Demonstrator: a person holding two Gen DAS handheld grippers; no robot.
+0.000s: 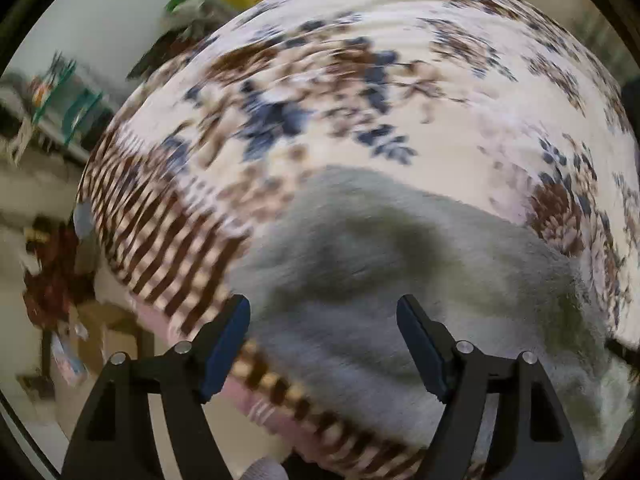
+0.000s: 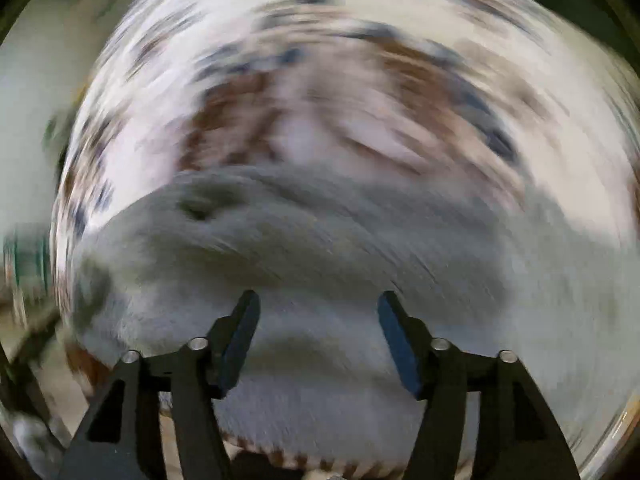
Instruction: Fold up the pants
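Observation:
Grey pants (image 1: 400, 280) lie on a flower-patterned bedspread (image 1: 360, 80). In the left wrist view they fill the lower middle and right. My left gripper (image 1: 323, 308) is open and empty above the pants near the bed's striped edge. In the right wrist view the grey pants (image 2: 320, 248) spread across the lower half, with a rumpled fold at the upper left. My right gripper (image 2: 319, 304) is open and empty just above the cloth. Both views are motion-blurred.
The bedspread's brown striped border (image 1: 160, 248) runs along the bed's near-left edge. Beyond it at the left are a floor, shelves with clutter (image 1: 60, 92) and a dark red object (image 1: 52, 280). A white wall (image 1: 100, 12) stands behind.

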